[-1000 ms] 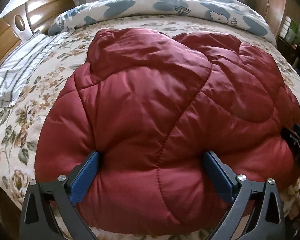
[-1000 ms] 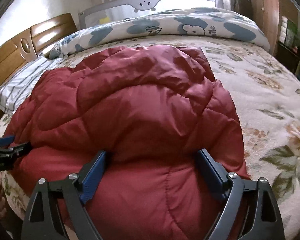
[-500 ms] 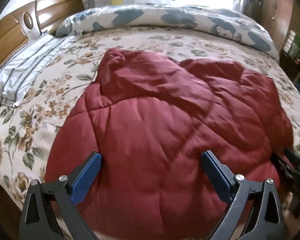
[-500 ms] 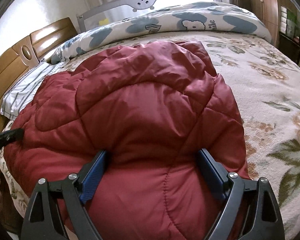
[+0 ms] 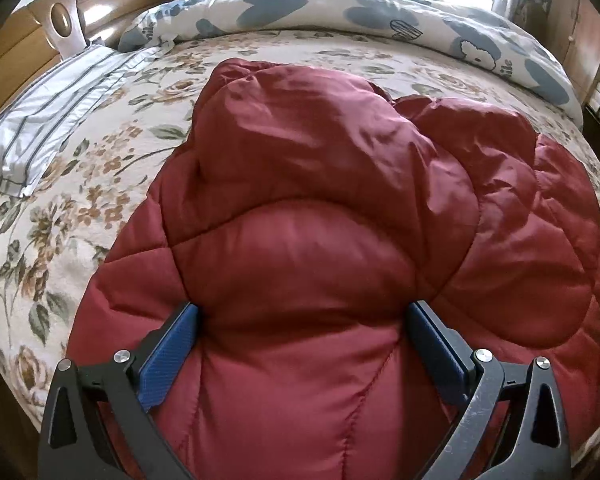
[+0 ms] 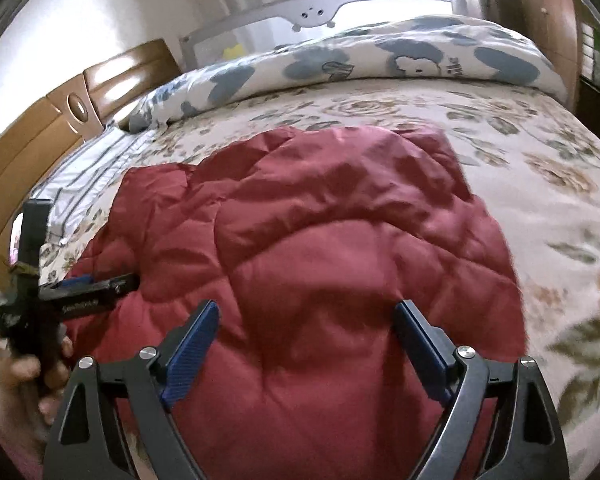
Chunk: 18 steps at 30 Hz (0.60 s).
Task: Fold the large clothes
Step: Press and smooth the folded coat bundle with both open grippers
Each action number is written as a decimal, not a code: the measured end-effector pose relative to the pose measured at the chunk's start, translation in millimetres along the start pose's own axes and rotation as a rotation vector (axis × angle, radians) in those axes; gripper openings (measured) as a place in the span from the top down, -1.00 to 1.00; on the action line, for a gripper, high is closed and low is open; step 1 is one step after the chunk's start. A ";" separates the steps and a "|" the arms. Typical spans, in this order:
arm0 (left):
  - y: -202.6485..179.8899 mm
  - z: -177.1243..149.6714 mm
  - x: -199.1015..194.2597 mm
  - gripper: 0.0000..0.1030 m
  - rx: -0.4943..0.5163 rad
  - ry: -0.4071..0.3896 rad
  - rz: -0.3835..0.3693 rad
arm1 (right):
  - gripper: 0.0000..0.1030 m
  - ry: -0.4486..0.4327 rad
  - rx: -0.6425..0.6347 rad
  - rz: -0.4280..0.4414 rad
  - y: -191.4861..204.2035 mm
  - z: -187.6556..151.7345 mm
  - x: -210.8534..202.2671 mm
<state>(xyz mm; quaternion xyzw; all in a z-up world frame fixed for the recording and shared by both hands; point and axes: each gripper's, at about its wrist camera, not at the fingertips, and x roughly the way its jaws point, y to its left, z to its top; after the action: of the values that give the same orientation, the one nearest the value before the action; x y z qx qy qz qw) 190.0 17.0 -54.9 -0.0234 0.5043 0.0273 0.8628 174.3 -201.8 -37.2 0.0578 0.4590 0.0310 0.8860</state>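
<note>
- Since the earlier frames the left gripper [image 5: 302, 308] has come down into the red padded jacket [image 5: 320, 200]. Half a second ago it hung clear above flatter cloth; now a fat bulge of padding swells up between its blue pads.
- The right gripper [image 6: 306, 305] has gone the other way. It was dug into the jacket and now sits lifted off it, with the cloth under it smoother.
- The jacket lies bundled on the near part of the flowered bed cover [image 5: 80, 184], well short of the rolled blue-and-white duvet [image 5: 340, 12] at the far side and apart from the striped pillow [image 5: 52, 120].
- Step in hand, as I judge it: pressing a puffy, already doubled-over jacket flat, the two grippers taking turns.
- Left gripper: jaws spread wide, not pinching. The pads touch the sides of the bulge only because the tool is pushed down into it.
- Right gripper: jaws spread just as wide, nothing between the pads, apparently just above the cloth.
- Both point steeply down and forward across the bed. In the right view the left tool shows at the jacket's left edge, held upright in a hand [image 6: 24, 372].
- The next move probably calls for pushing the trapped air out evenly, then closing on an edge for another fold; the slippery cloth may spring back.
</note>
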 end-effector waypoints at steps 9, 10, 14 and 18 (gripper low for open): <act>5.3 -5.2 -8.0 -0.99 -0.014 -0.020 -0.025 | -0.74 0.032 0.090 -0.065 -32.6 6.0 34.3; 6.7 -6.3 -10.9 -0.99 -0.015 -0.020 -0.032 | -0.74 0.031 0.085 -0.070 -31.3 5.4 34.6; 11.5 -16.7 -36.8 -0.96 -0.008 -0.028 -0.063 | -0.74 0.026 0.087 -0.069 -31.4 3.3 34.7; 12.0 -30.9 -65.3 -0.96 0.025 -0.058 -0.090 | -0.74 0.024 0.090 -0.069 -30.5 2.6 34.1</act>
<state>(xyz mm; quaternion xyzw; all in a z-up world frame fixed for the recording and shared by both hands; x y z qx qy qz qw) 130.3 25.3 -13.3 -0.0343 0.4779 -0.0172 0.8776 196.1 -228.6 -67.3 0.0812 0.4723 -0.0194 0.8774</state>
